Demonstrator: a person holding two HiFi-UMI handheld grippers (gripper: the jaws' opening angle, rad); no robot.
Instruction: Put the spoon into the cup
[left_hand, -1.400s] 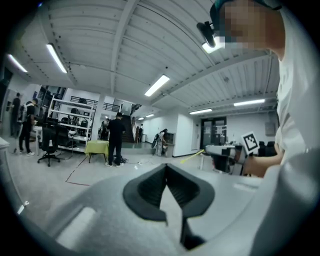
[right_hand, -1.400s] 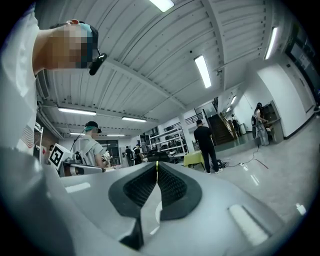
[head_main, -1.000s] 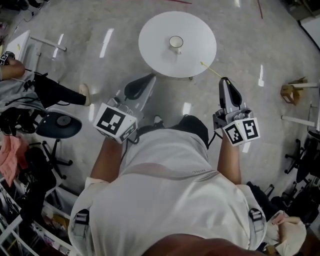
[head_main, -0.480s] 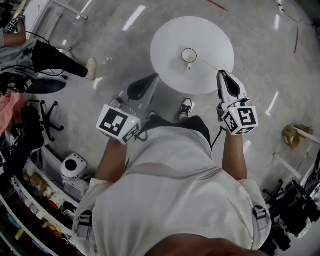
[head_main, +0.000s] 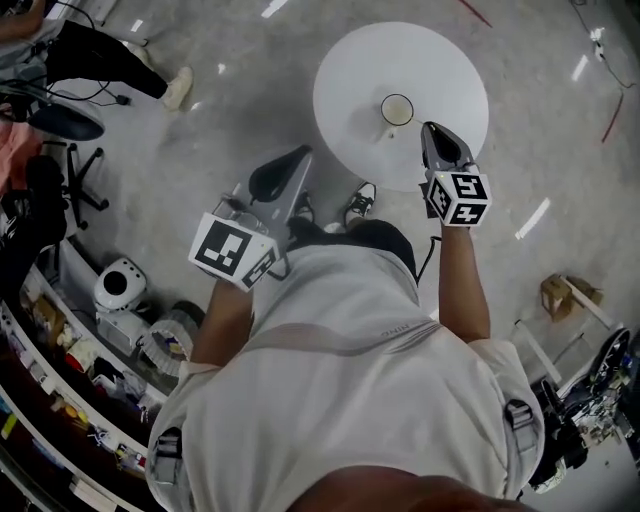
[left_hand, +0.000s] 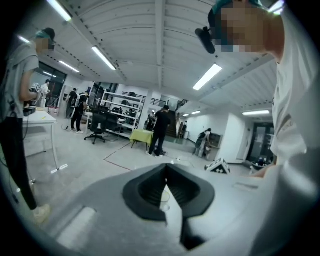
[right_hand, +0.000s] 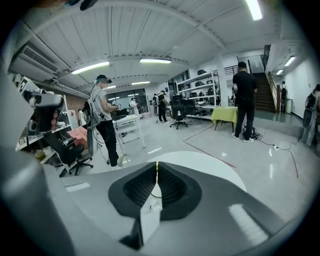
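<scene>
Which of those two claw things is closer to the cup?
The right gripper, pinching the yellow spoon: its tip is over the white table, beside the cup. The left gripper is off the table, over the floor.

I stand in a large open lab or workshop hall, not a home. The bare, polished grey floor (head_main: 250, 90) is marked with red tape (right_hand: 210, 155), and long strip lights (left_hand: 209, 76) run along a ribbed ceiling. Around me are metal shelves (left_hand: 117, 102), rolling office chairs (right_hand: 178, 112), a staircase (right_hand: 265, 97), a yellow-covered table (right_hand: 223, 114) and people standing at work (right_hand: 245, 100).
</scene>
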